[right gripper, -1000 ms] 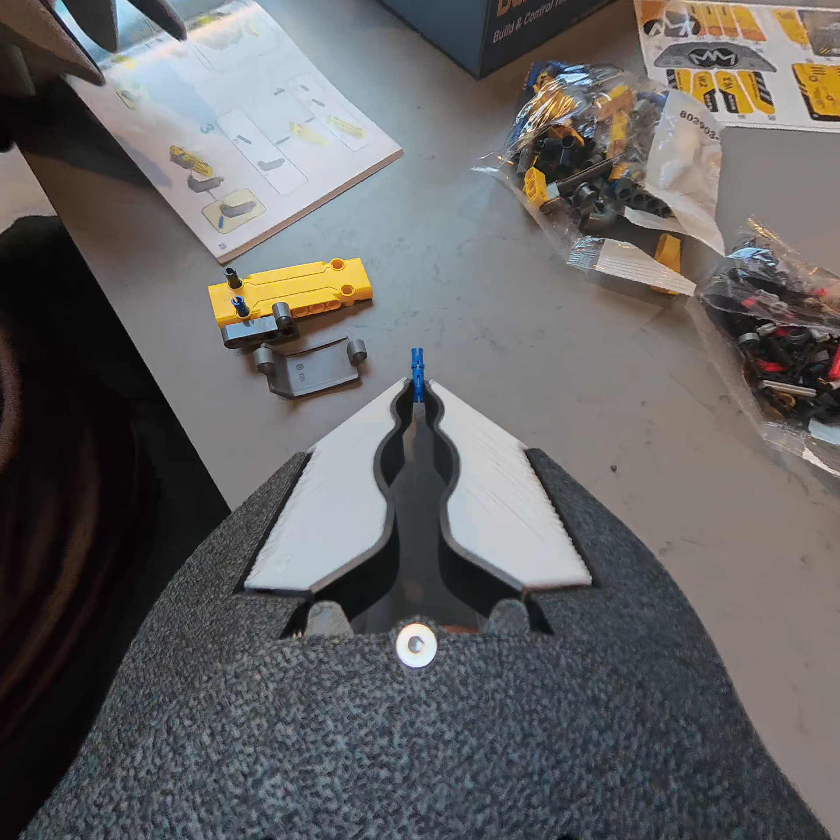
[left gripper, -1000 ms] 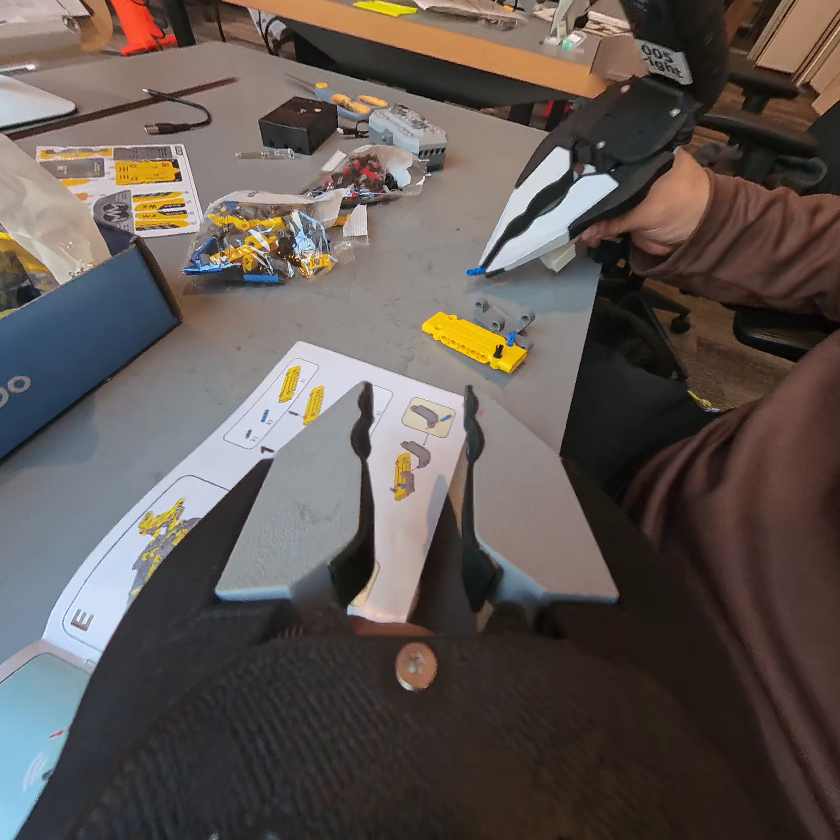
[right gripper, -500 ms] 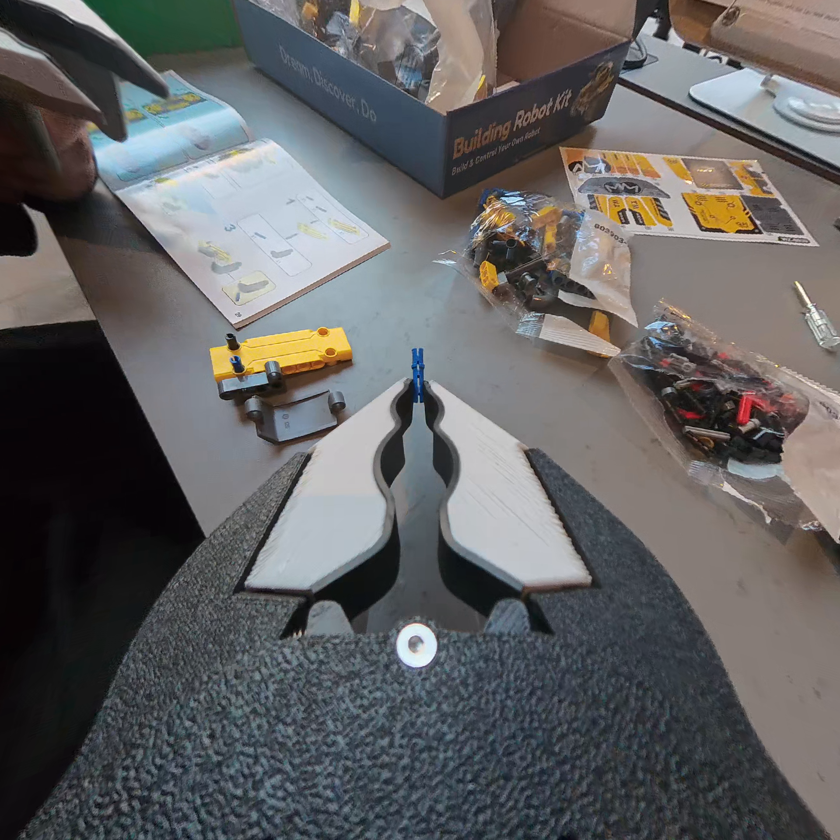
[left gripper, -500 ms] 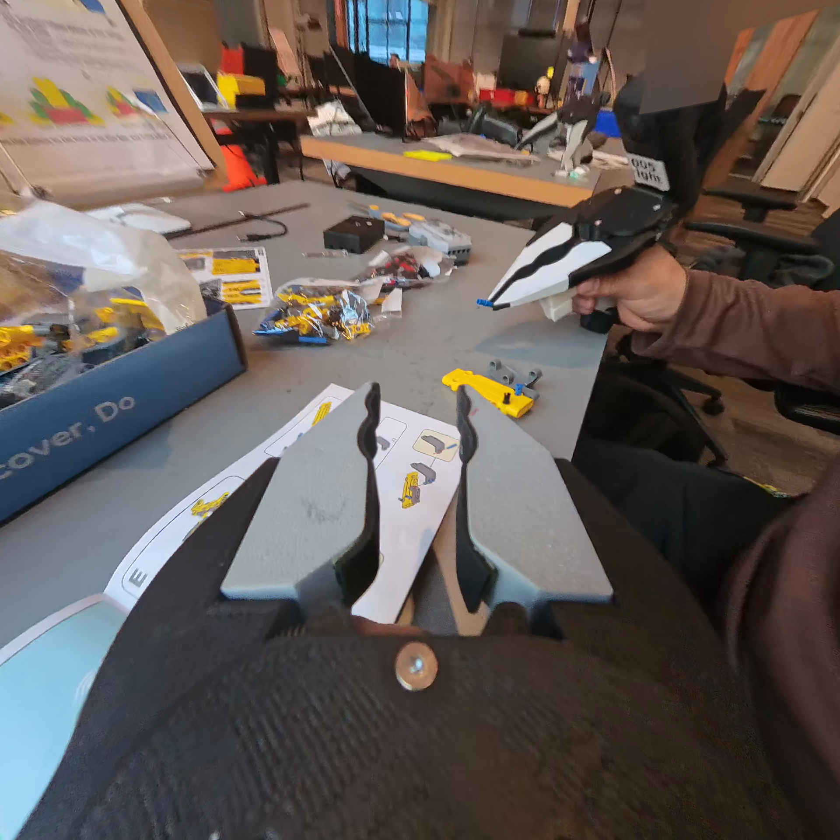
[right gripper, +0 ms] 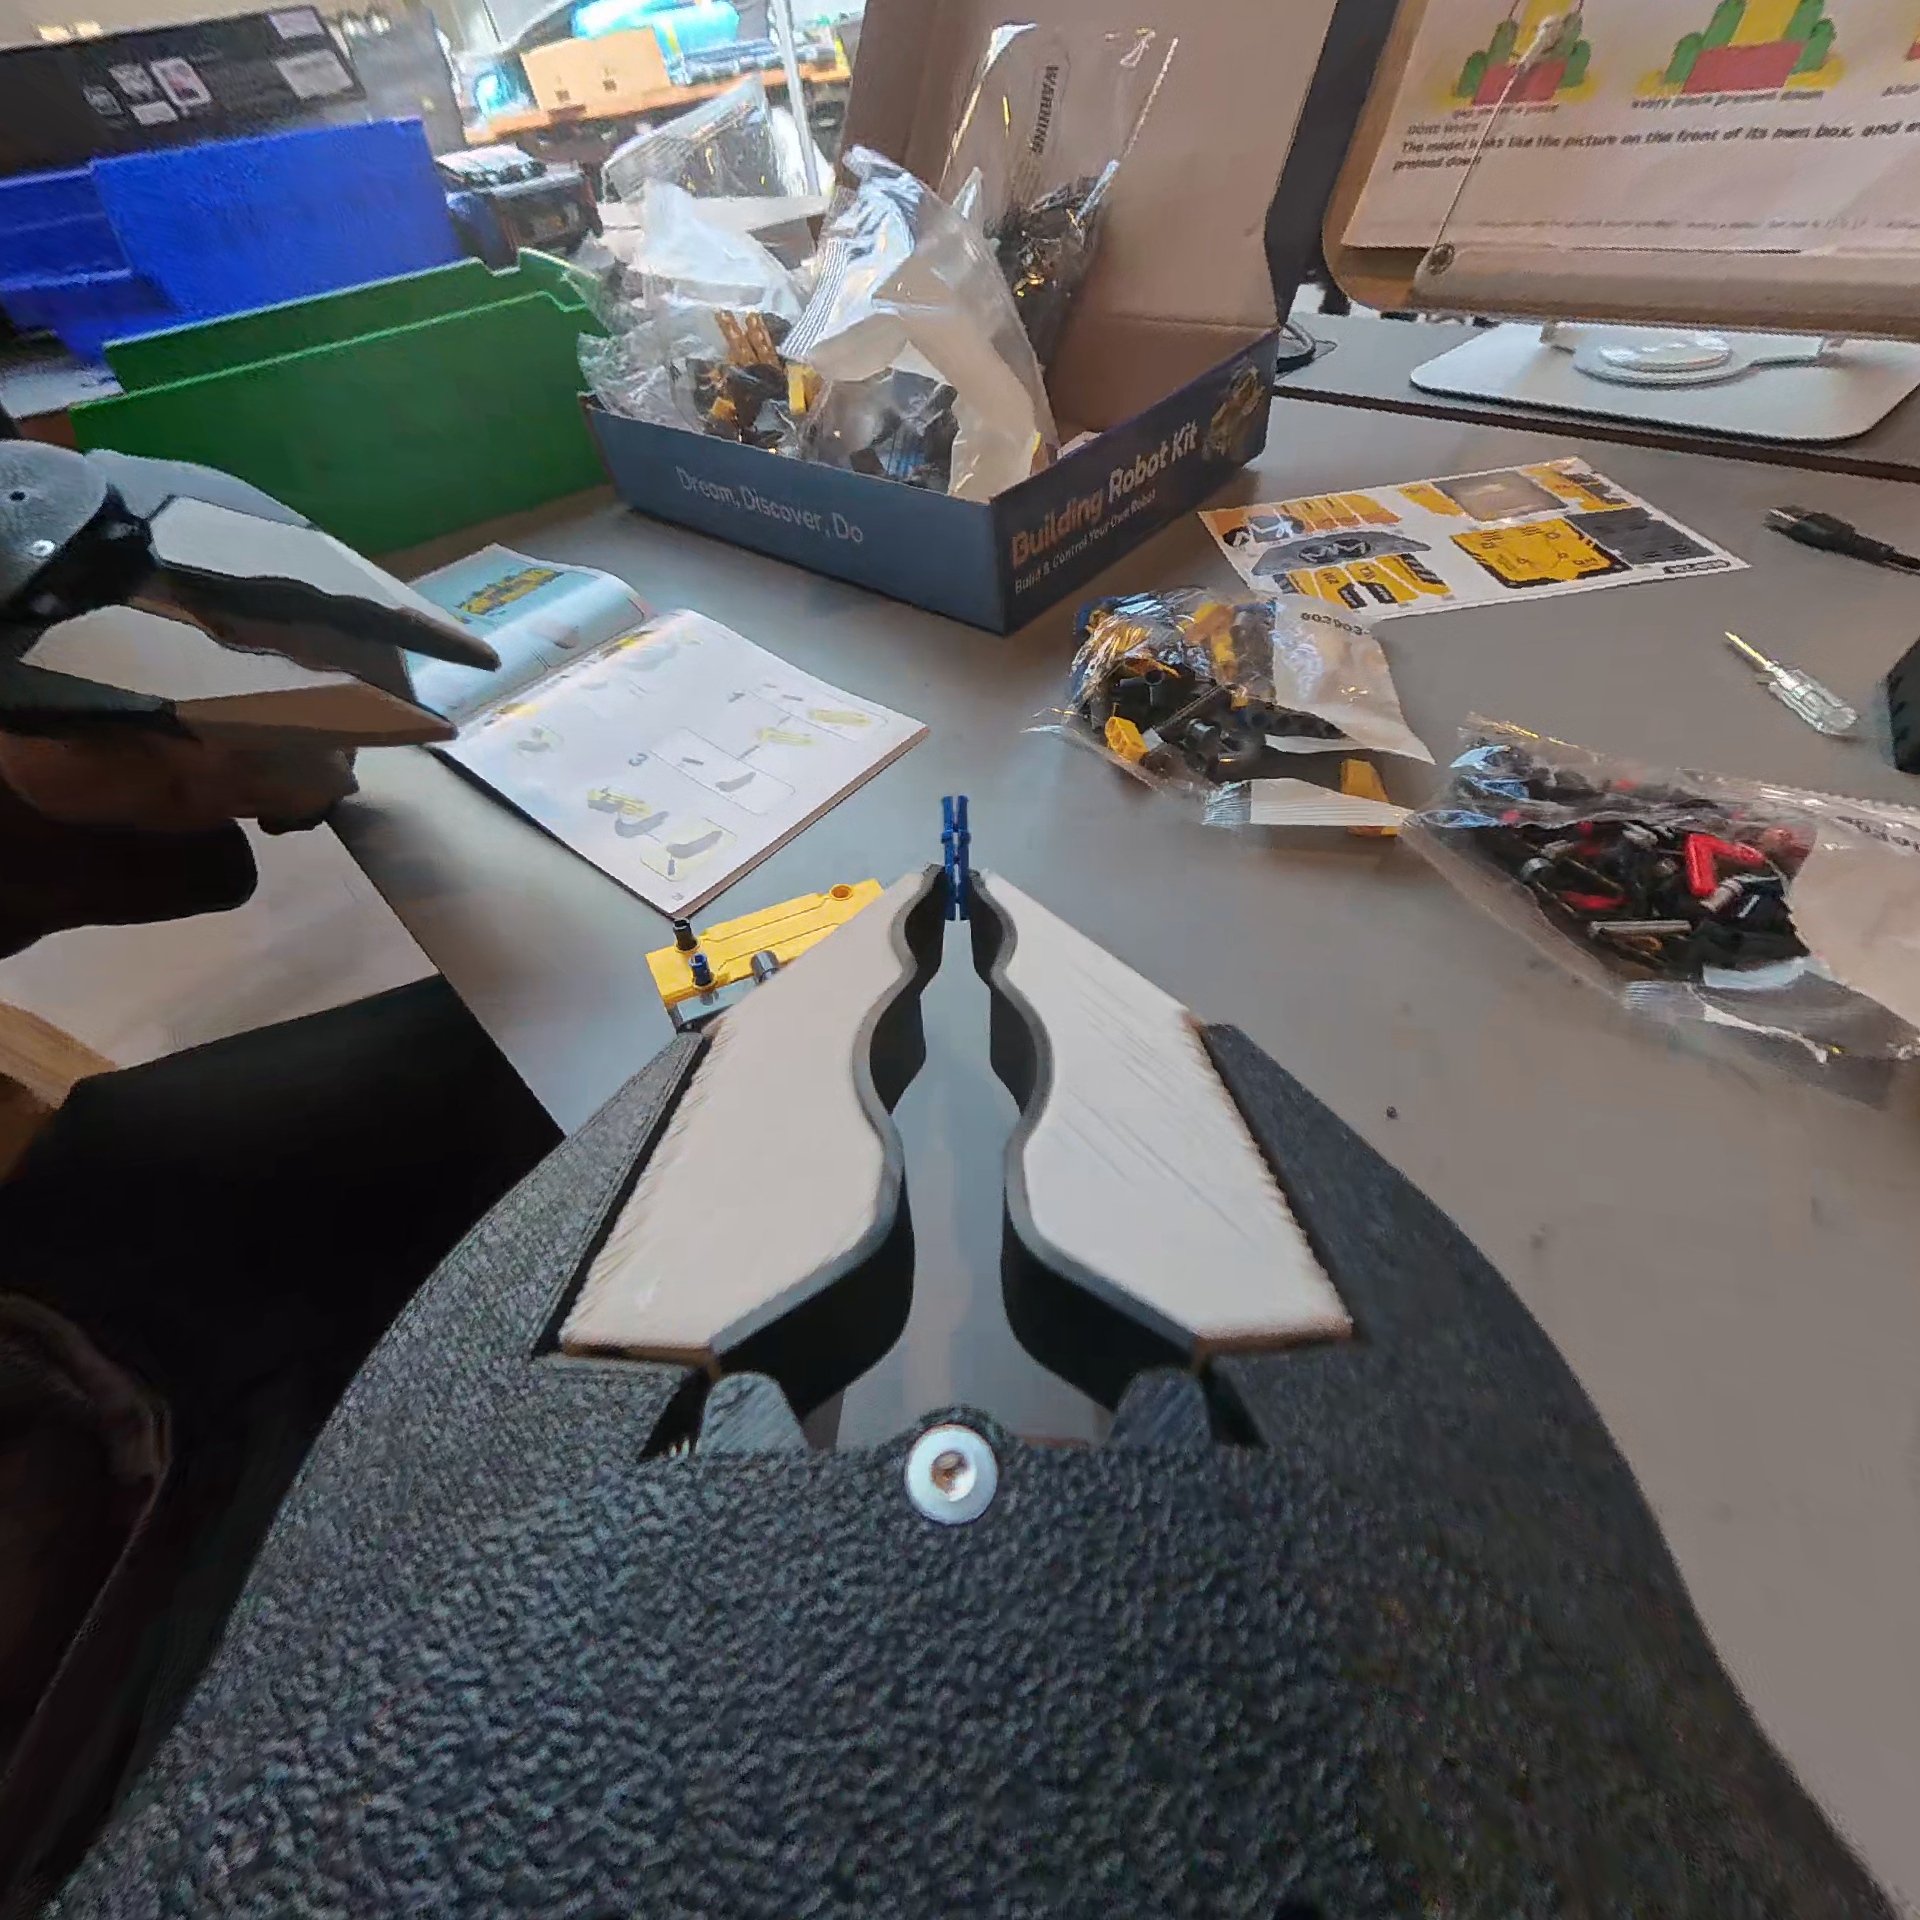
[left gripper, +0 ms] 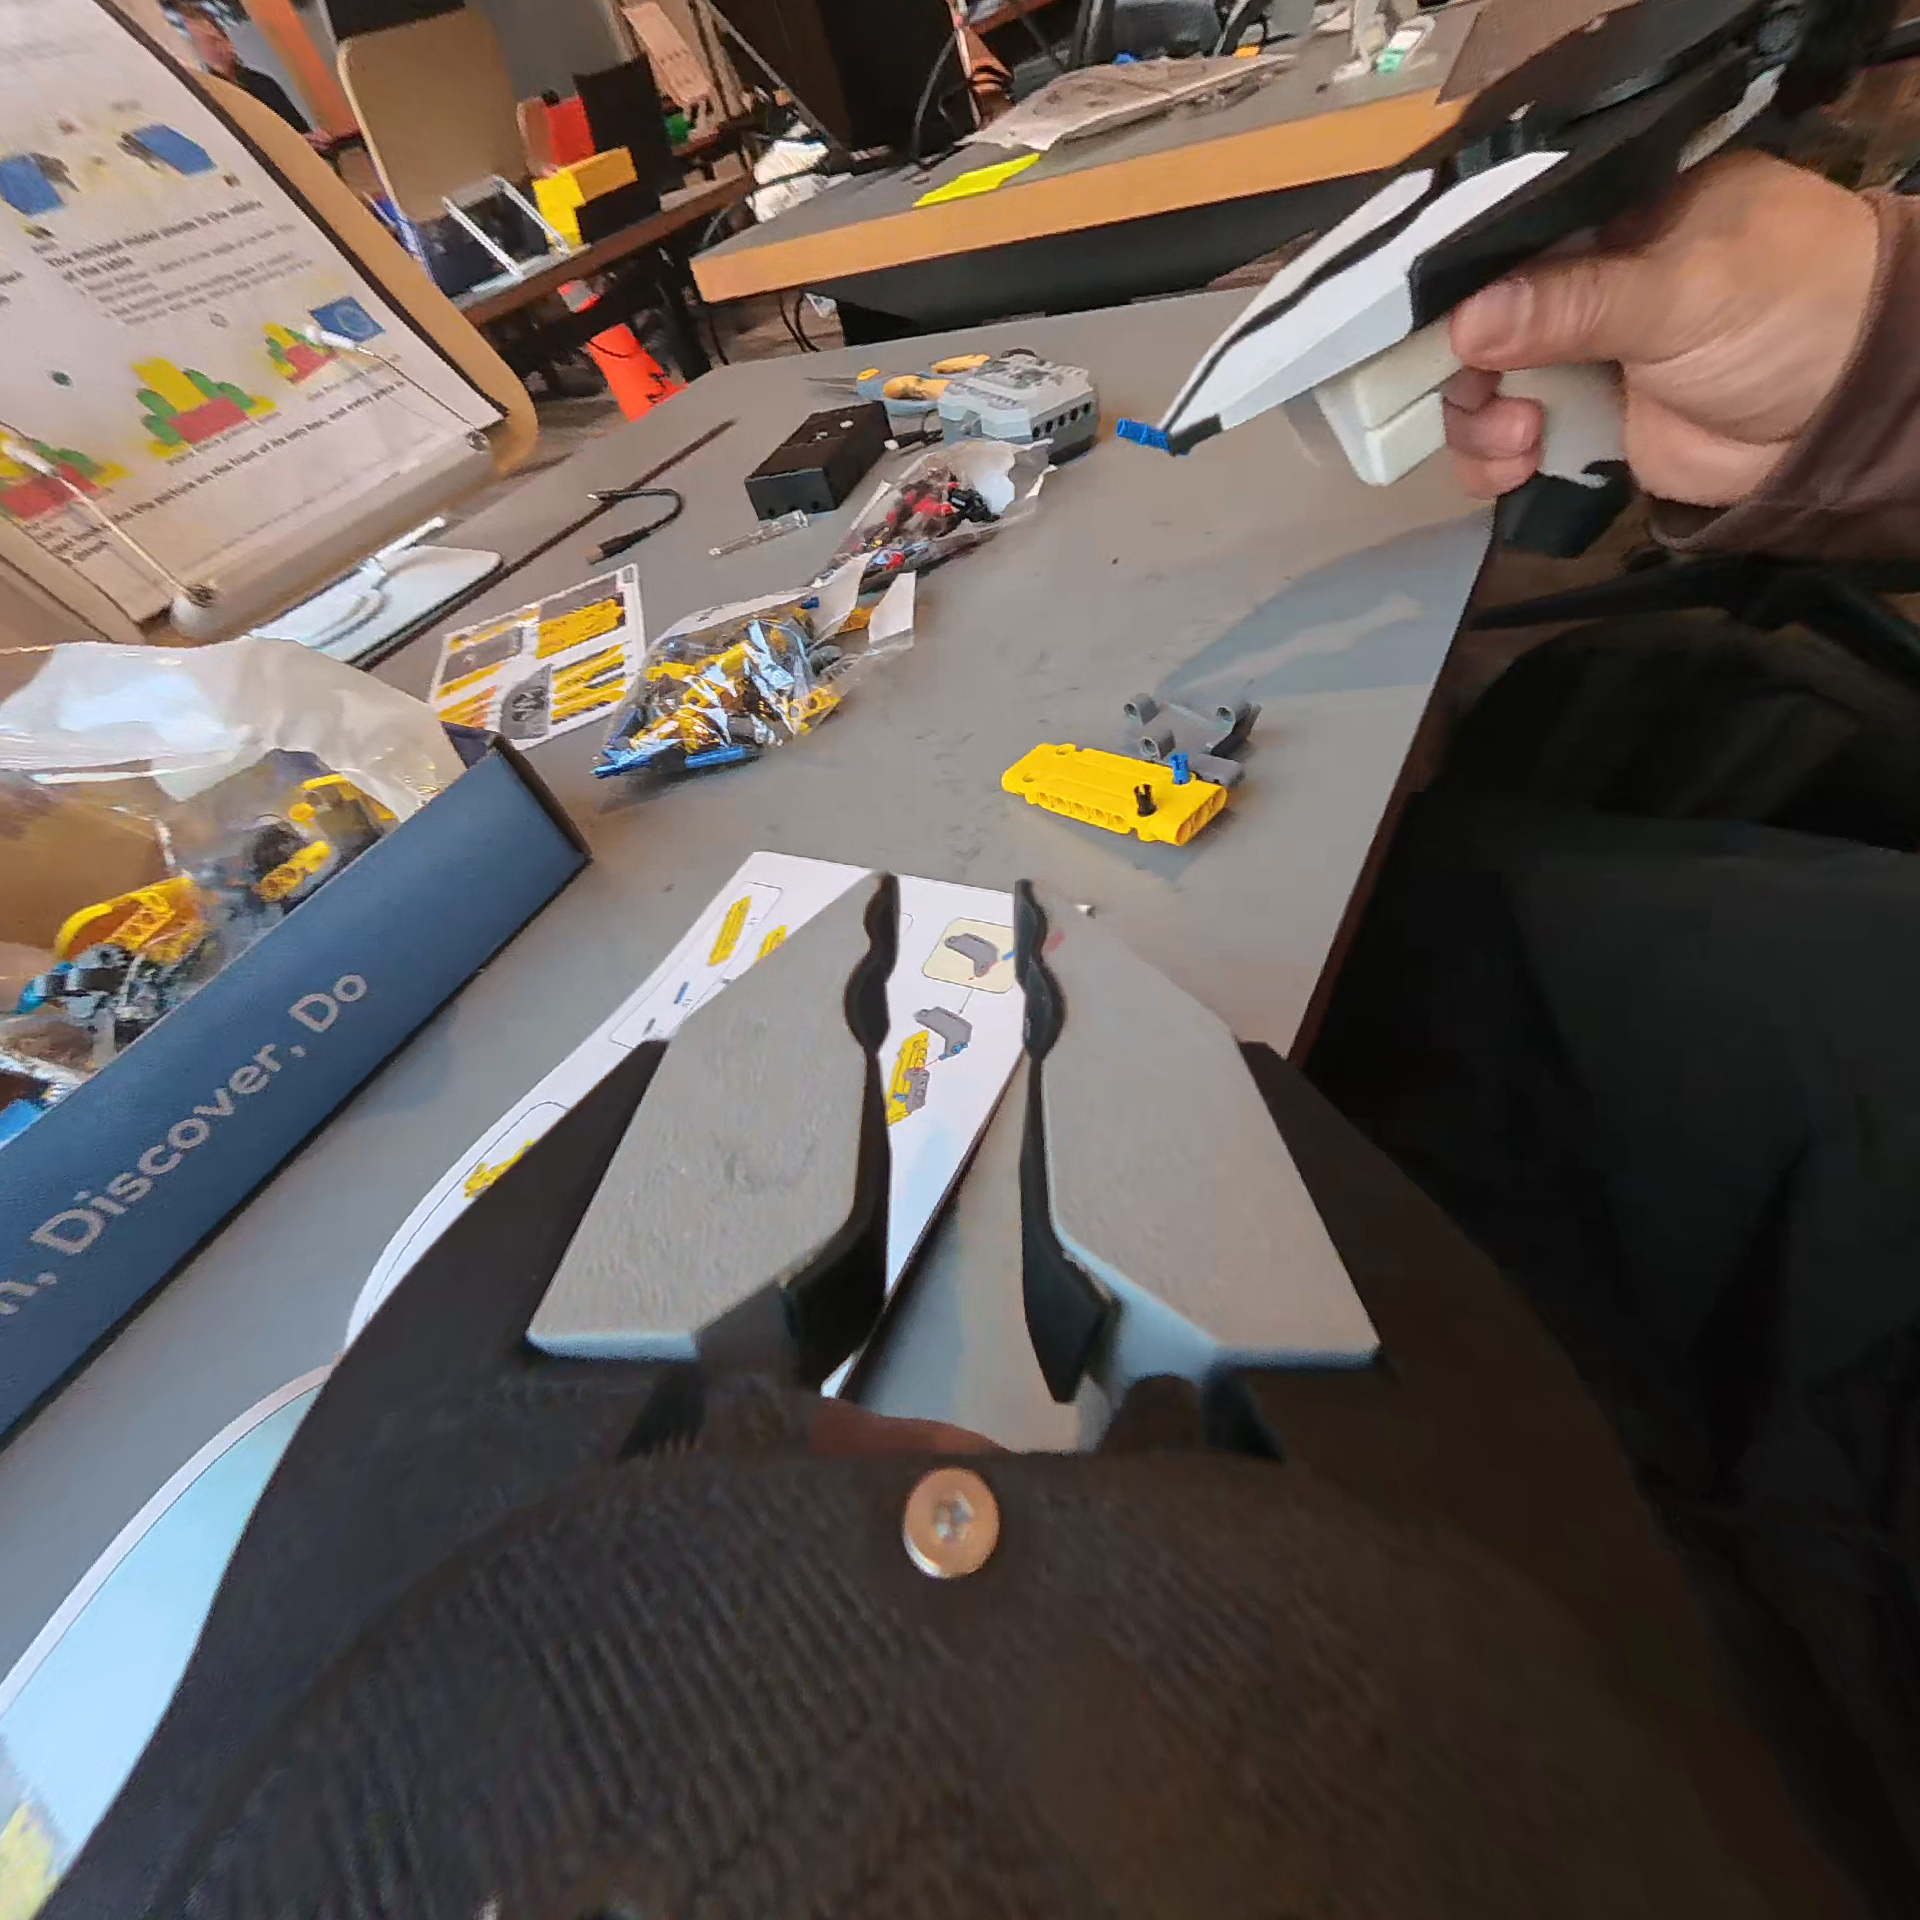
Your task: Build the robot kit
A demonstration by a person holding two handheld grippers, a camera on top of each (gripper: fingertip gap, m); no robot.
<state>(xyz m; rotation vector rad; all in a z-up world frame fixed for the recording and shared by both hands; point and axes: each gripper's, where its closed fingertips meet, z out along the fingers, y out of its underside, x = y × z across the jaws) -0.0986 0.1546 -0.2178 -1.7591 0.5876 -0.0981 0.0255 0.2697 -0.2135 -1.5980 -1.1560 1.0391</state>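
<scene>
A: Right gripper (right gripper: 956,883), state? And the writing?
B: Fingertips pinched on a small blue pin (right gripper: 954,847), held in the air above the grey table (right gripper: 1455,1195). Left gripper (left gripper: 951,904): fingers spread, nothing between them, over the open instruction booklet (right gripper: 665,748). Writing shows on the blue kit box (right gripper: 935,520), the sticker sheet (right gripper: 1455,540) and a poster board (left gripper: 187,312); not copied.

A: Change since a second ago?
B: Both grippers have lifted and tilted up, so more of the room shows. The pin stays clamped. The yellow beam (left gripper: 1117,805) has not moved.

A: Counts?
B: Two parts bags lie loose on the table: a yellow-and-black bag (right gripper: 1226,696) and a black-and-red bag (right gripper: 1652,873). One yellow beam carries two upright pins, with grey connector pieces (left gripper: 1190,722) touching it. One small screwdriver (right gripper: 1792,698). More bags in the box, number unclear.
</scene>
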